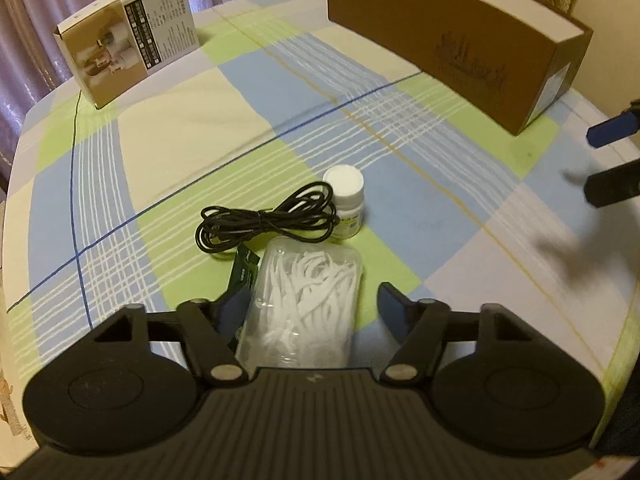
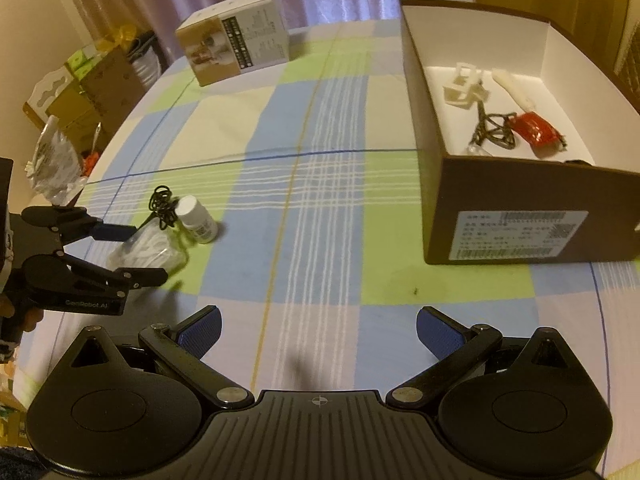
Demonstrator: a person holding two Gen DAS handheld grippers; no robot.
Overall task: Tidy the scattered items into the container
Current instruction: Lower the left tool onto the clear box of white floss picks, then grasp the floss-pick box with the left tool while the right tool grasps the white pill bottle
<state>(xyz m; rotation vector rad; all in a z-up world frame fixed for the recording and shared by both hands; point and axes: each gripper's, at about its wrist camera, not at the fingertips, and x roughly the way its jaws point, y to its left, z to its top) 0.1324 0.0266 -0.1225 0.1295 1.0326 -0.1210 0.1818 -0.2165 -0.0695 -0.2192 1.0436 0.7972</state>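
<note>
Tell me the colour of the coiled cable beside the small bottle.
Black. The coiled cable shows best in the left wrist view, lying against the white bottle.

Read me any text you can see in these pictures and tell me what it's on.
"GenRobot.AI": on the left claw body.
Brown container white sticker: barcode and print, too blurred to read.
Small carton black panel: too small to read.
White pill bottle label: unreadable.

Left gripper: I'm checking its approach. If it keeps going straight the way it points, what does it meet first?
The left gripper, open, already straddles the clear box of floss picks. Beyond it lie the coiled black cable and white pill bottle.
</note>
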